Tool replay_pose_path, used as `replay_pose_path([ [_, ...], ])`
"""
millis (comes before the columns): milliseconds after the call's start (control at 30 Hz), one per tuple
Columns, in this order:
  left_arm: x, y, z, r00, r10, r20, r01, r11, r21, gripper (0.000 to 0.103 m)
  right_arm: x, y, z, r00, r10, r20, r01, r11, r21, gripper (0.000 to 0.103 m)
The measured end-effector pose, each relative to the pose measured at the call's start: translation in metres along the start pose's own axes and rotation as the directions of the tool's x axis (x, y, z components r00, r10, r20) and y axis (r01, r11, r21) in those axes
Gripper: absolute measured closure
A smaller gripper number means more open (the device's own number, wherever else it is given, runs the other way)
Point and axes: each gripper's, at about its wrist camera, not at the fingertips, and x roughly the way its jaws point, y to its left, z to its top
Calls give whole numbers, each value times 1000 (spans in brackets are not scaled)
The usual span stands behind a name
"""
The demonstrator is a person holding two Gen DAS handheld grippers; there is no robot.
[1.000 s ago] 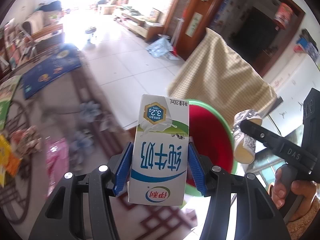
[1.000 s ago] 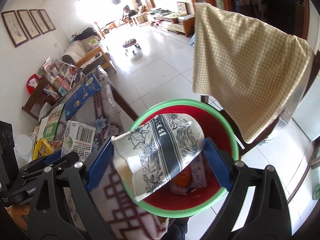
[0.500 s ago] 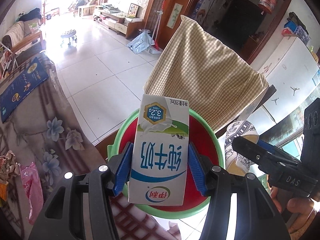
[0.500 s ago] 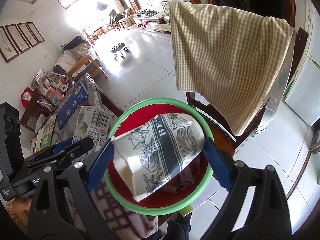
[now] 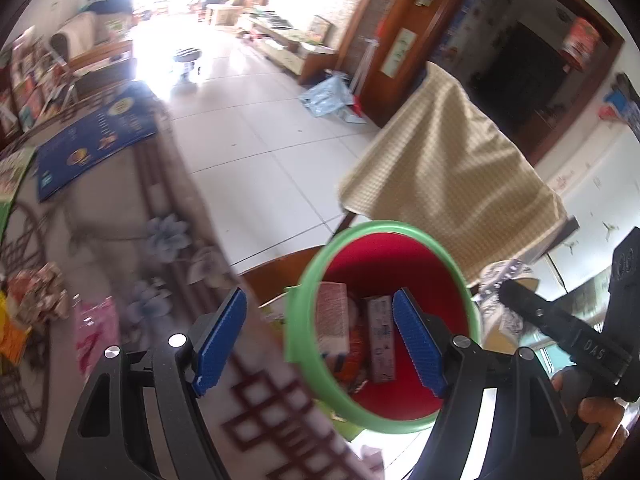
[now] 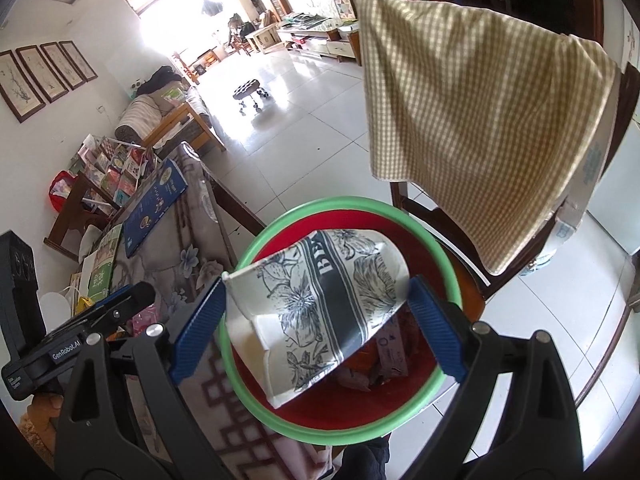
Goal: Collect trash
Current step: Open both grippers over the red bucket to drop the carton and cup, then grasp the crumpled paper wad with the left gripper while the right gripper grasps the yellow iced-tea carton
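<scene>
A crushed paper cup [image 6: 320,312] is pinched sideways in the right claw [image 6: 316,320], directly above the bin [image 6: 448,264] off the tabletop's [image 6: 168,272] corner. It is judged light, soft and easily deformed, so it is best gripped across its flattened walls. The left claw [image 5: 320,344] is spread wide and holds nothing.

Ahead of my left tool [image 5: 320,338] and a little to its right sits the bin [image 5: 460,280], with cartons [image 5: 380,336] lying in it between my spread fingers, while the table [image 5: 120,240] stretches off to the left. My right tool [image 6: 316,320] hangs over the same bin [image 6: 448,256] with the paper cup [image 6: 320,304] pinched between its fingers; beyond the bin stands a chair [image 6: 412,204] with a cloth [image 6: 480,120] draped on its back, and the left tool [image 6: 80,332] is at its left over the table [image 6: 192,264].
</scene>
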Motion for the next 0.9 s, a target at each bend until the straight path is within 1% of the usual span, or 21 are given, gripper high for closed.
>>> replay_pose_path([
  [67,-5,24,-4,999,34,-4,-34,998,-57,31,7,8,0,1000,-22,-11,22,999,-40,10],
  [133,-9,46,-9,998,61,-7,-61,992,-106,31,16,13,-1,998,-62,-24,60,995,-76,10],
  [200,-17,68,-15,996,94,-1,-93,985,-148,31,22,15,-1,997,-70,-32,68,995,-71,8],
  [267,-28,95,-23,989,146,6,-142,971,-192,31,26,18,0,997,-75,-30,73,996,-57,6],
  [300,-31,104,-26,987,159,6,-154,966,-209,31,27,19,0,996,-83,-29,82,995,-57,6],
  [367,-41,133,-35,980,199,5,-190,946,-263,31,30,26,0,996,-86,-31,84,994,-63,6],
  [433,-53,161,-45,969,246,6,-232,921,-313,31,32,35,0,997,-65,-46,62,996,-69,6],
  [567,-81,221,-65,940,342,8,-308,858,-412,31,38,66,-6,997,-52,-53,47,994,-95,6],
  [600,-92,243,-72,928,373,8,-331,832,-445,31,39,74,-8,997,-46,-57,40,994,-97,6],
  [633,-98,257,-75,920,391,6,-344,818,-462,31,40,79,-11,997,-40,-61,34,995,-99,6],
  [667,-107,278,-81,907,420,-2,-368,793,-485,31,41,90,-15,997,-34,-63,28,994,-104,6],
  [733,-118,312,-88,889,458,-25,-404,756,-515,31,41,112,-26,997,-31,-66,23,993,-117,6],
  [767,-123,325,-90,882,469,-33,-415,742,-527,31,41,120,-30,997,-27,-70,18,992,-122,6],
  [800,-128,345,-94,873,485,-44,-428,721,-545,31,41,132,-36,997,-22,-74,12,991,-132,6],
  [867,-133,372,-99,867,494,-63,-438,696,-568,31,41,152,-47,997,-24,-78,13,989,-148,6],
  [900,-133,388,-100,869,490,-75,-437,686,-581,31,42,162,-53,996,-25,-80,13,989,-149,6],
])
